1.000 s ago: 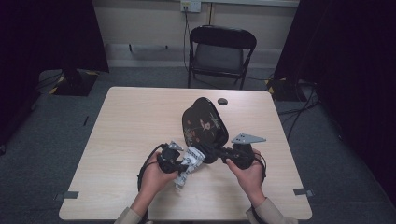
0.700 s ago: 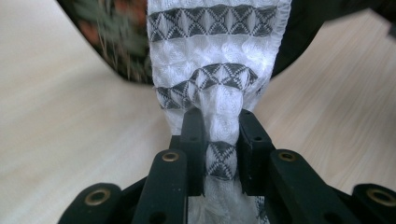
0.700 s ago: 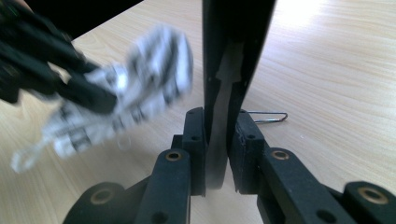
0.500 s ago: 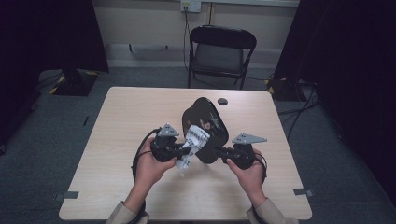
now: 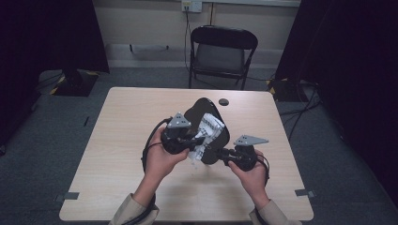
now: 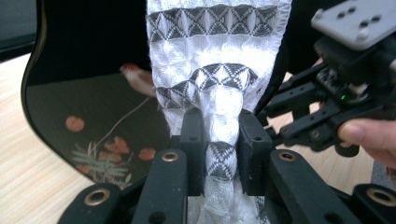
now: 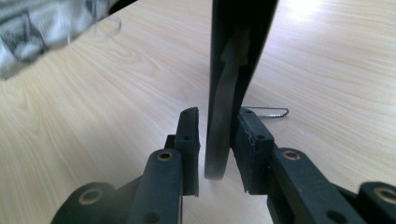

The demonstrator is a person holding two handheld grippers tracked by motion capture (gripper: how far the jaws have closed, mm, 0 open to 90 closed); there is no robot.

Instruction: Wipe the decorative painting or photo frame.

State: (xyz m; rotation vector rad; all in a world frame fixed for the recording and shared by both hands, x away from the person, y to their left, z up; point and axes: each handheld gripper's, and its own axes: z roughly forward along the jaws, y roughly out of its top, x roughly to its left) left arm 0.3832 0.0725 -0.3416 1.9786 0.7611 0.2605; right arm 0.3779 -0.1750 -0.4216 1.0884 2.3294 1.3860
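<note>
Black glossy leaf-shaped tray [image 5: 201, 111] with a painted bird and red blossoms is stood up on edge over the middle of the pale wooden table [image 5: 131, 122], well clear of all four edges. I can't tell if its low edge rests on the tabletop.

White-and-grey diamond-patterned knit cloth [image 5: 207, 130] hangs against the tray's painted face.

The left gripper [image 6: 220, 126] is clamped tight on a bunched fold of the cloth. Its pads squeeze the fabric narrow, and the rest fans out above the jaws.

The right gripper [image 7: 217, 121] has the tray's thin rim between its jaws. These have just been opening: there is a clear gap at one pad, and the other pad is at or just beside the rim. That makes it a loose hold at best.

Handling, as a judgement:
- **Tray:** Stiff, thin, fairly light and slick-surfaced. It is likely to slide or tip if pinched lightly, and it scratches easily. Grip it on the bare rim, pads flat on both faces, not on the painted centre.
- **Cloth:** Soft, limp, light and grippy. Any bunched fold is fine to hold.

Containers: the tray is the only dish-like item, and it is shallow, upright and has nothing in it.

A small black round cap [image 5: 223, 101] lies toward the far edge of the table, right of centre. A thin bent wire clip [image 7: 266, 112] lies on the tabletop just behind the tray.
</note>
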